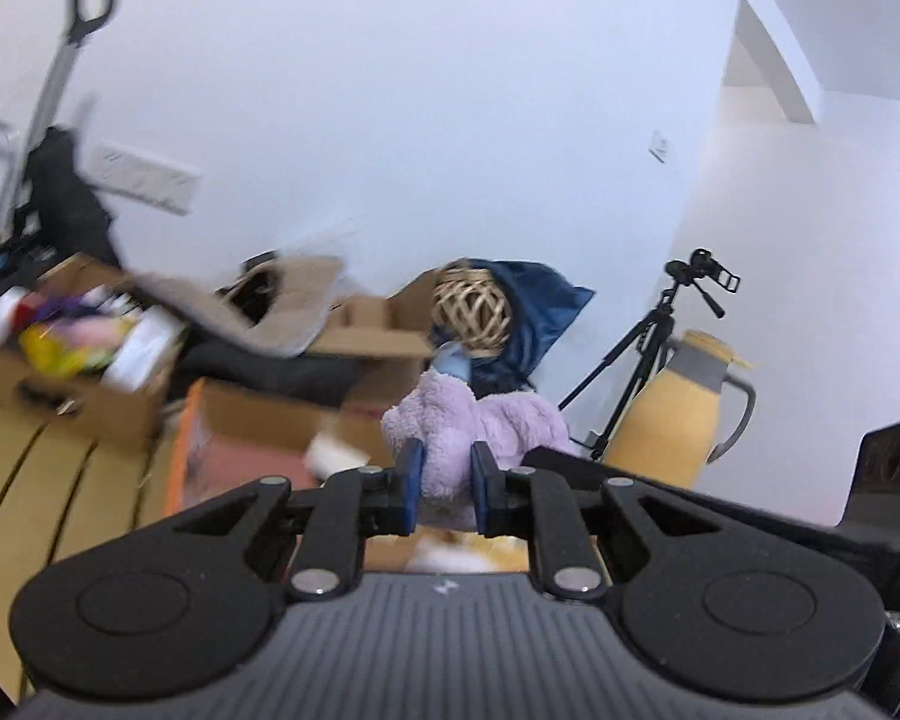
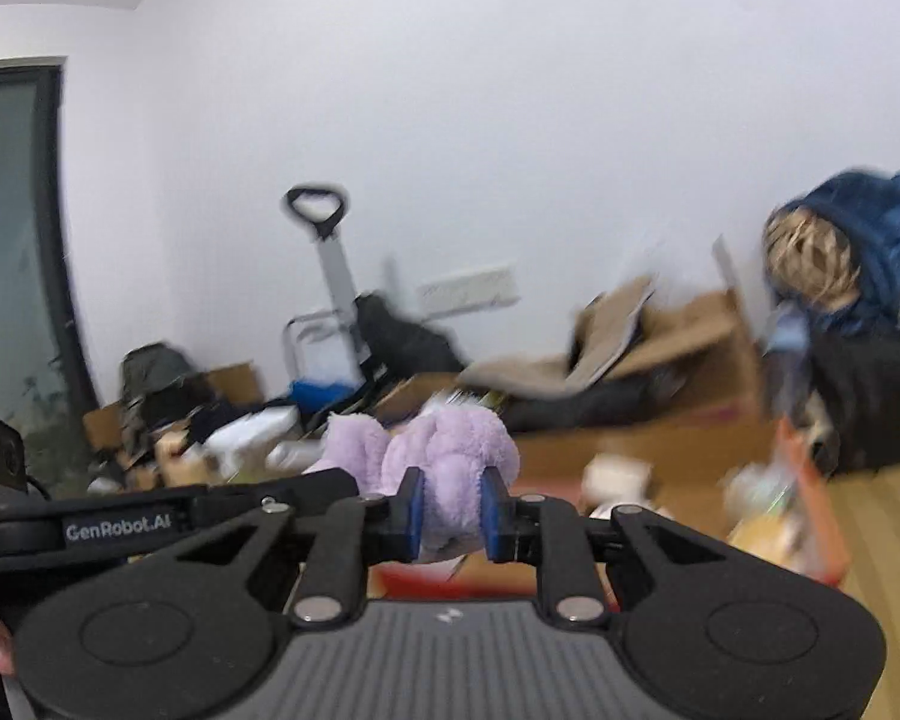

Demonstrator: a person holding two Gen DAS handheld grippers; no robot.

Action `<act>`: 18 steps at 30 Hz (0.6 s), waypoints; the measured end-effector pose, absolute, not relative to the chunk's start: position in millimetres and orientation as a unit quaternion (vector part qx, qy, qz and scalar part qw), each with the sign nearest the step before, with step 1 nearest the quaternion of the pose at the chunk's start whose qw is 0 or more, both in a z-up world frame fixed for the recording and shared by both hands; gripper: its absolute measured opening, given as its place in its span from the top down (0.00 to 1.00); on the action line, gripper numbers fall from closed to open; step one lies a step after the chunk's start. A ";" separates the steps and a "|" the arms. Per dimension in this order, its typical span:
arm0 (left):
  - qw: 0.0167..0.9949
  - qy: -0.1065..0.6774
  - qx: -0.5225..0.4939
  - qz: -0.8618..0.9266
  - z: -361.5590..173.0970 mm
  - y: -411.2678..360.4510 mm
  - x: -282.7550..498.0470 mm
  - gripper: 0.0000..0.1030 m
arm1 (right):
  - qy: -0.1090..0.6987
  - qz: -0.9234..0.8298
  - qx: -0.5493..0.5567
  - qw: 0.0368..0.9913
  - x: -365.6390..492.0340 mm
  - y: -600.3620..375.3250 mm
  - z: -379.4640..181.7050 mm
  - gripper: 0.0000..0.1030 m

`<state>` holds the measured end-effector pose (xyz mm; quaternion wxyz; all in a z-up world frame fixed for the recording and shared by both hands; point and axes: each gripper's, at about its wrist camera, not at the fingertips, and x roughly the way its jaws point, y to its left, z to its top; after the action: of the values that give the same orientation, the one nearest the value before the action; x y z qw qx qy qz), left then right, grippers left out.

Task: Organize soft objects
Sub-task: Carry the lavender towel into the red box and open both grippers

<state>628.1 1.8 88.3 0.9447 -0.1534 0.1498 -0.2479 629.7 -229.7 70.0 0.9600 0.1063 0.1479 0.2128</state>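
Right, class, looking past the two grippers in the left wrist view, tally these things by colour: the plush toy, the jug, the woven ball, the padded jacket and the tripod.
Purple: 1, plush toy
Yellow: 1, jug
Tan: 1, woven ball
Blue: 1, padded jacket
Black: 1, tripod
Total: 5

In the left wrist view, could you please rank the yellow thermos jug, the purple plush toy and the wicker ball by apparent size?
1. Purple plush toy, though nearness to the camera inflates it.
2. Yellow thermos jug, looking much alike in size; unsure.
3. Wicker ball, clearly smallest.
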 end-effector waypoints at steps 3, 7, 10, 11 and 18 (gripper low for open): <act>0.936 0.157 -0.161 -0.269 112.5 -20.6 672.8 0.83 | 0.148 0.195 0.115 0.963 660.7 -256.1 98.6 0.82; 0.928 0.189 -0.165 -0.276 128.6 -51.2 729.7 0.83 | 0.174 0.183 0.121 0.960 714.1 -284.7 120.6 0.82; 0.922 0.229 -0.159 -0.269 124.2 -72.7 772.6 0.83 | 0.214 0.173 0.142 0.951 763.9 -305.9 114.5 0.82; 0.921 0.242 -0.147 -0.267 117.4 -83.4 791.7 0.83 | 0.228 0.166 0.146 0.948 781.1 -312.4 107.9 0.82; 0.897 0.355 -0.142 -0.221 26.3 -117.6 900.5 0.83 | 0.345 0.107 0.188 0.913 882.4 -337.7 7.6 0.82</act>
<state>900.5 -117.6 26.3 0.8972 -0.1420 0.3549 -0.2213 882.4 -337.7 7.6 0.9133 0.1882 0.3452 0.1065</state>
